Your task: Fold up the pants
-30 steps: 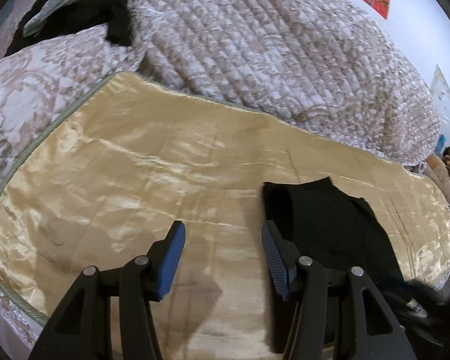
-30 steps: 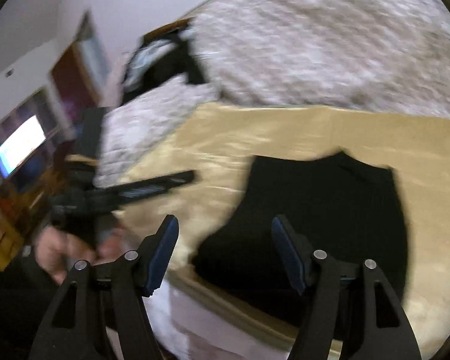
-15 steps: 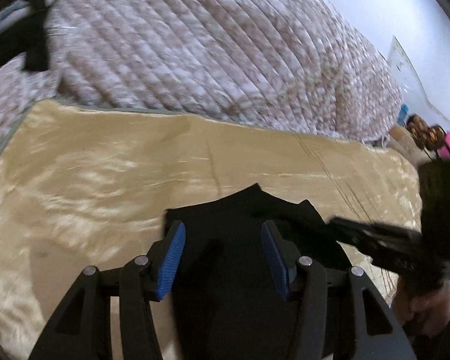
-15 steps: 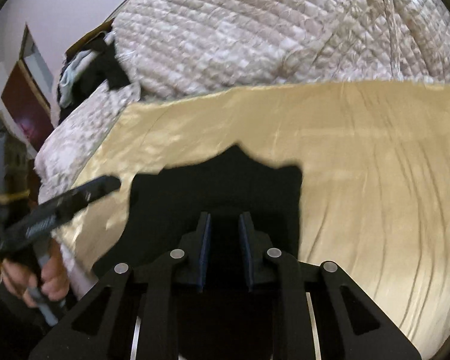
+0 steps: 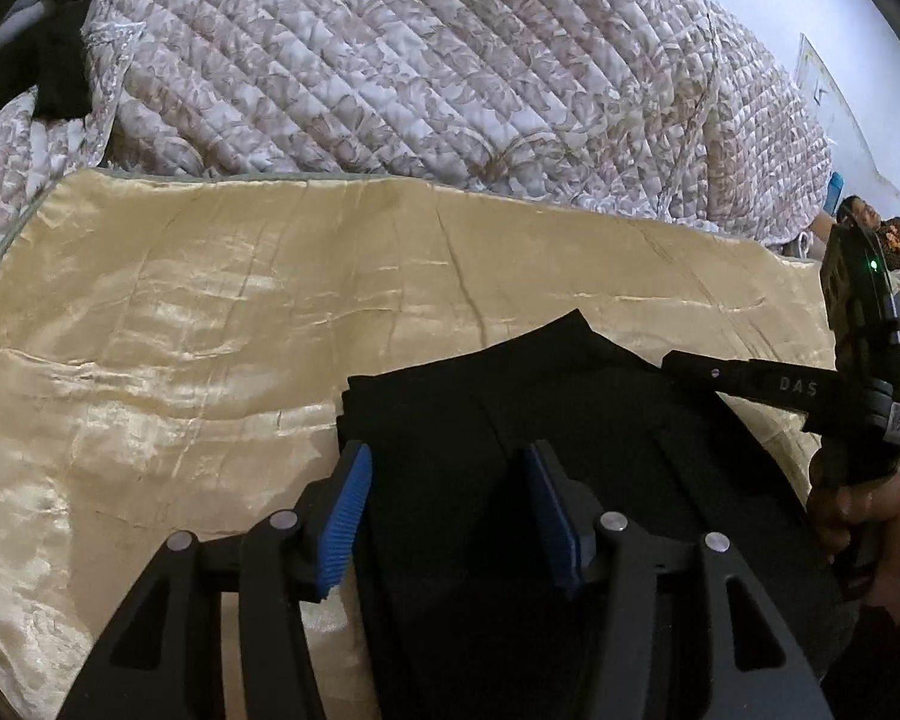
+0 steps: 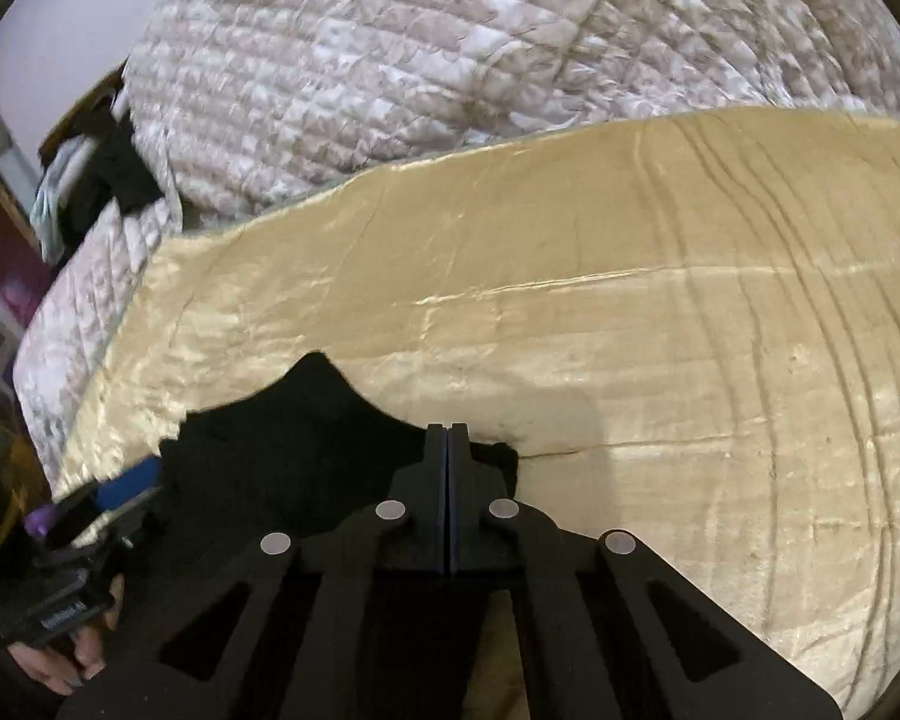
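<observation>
Pants [image 5: 510, 420] lie on the gold cloth [image 5: 210, 330], the right gripper [image 6: 448, 438] pinched shut at their edge, maybe to lift it, the left gripper [image 5: 444, 498] fingers apart above them.

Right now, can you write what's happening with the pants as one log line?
step: fold pants | pants: black, folded, on gold cloth | left gripper: open over pants | right gripper: shut at pants edge, grip unclear
</observation>
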`<state>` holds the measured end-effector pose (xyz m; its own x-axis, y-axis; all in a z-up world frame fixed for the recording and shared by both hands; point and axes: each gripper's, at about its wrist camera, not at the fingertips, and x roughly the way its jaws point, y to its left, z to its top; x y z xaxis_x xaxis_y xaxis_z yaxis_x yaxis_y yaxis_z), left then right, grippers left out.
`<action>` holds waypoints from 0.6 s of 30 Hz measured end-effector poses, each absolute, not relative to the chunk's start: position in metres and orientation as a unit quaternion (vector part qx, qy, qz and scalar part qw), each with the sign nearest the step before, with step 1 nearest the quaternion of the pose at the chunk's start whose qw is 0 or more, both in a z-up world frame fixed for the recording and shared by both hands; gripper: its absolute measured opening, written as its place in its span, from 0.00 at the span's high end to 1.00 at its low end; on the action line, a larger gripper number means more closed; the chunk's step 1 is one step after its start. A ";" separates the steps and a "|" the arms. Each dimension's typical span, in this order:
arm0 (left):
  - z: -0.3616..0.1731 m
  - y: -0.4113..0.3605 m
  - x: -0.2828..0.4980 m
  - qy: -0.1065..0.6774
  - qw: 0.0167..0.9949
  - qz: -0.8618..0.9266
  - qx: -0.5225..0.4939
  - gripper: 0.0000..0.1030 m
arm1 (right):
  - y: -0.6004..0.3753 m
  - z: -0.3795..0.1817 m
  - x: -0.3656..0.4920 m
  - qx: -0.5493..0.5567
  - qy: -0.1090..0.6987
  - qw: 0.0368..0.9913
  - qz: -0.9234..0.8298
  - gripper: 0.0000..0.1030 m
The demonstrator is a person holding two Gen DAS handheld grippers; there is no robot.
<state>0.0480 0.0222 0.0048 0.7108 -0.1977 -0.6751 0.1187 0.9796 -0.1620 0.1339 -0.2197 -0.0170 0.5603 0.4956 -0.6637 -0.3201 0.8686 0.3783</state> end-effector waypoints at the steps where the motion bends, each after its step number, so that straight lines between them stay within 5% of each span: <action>1: 0.006 0.023 0.047 0.370 0.923 -0.087 -0.057 0.44 | -0.224 -0.015 0.136 0.125 0.408 0.873 0.235 1.00; 6: 0.020 0.026 0.036 0.360 0.927 -0.087 -0.059 0.50 | -0.226 0.013 0.101 0.097 0.380 0.892 0.226 0.98; 10: 0.034 0.021 0.001 0.342 0.932 -0.104 -0.053 0.54 | -0.222 0.032 0.051 0.062 0.349 0.898 0.261 0.85; 18: 0.019 0.010 -0.057 0.358 0.926 -0.116 -0.040 0.71 | -0.212 0.010 -0.038 0.008 0.352 0.892 0.283 0.85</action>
<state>-0.0566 0.0105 0.0189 0.7170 -0.2434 -0.6532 0.1865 0.9699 -0.1567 -0.0379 -0.2121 0.0095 0.5914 0.5104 -0.6243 -0.4994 0.8397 0.2134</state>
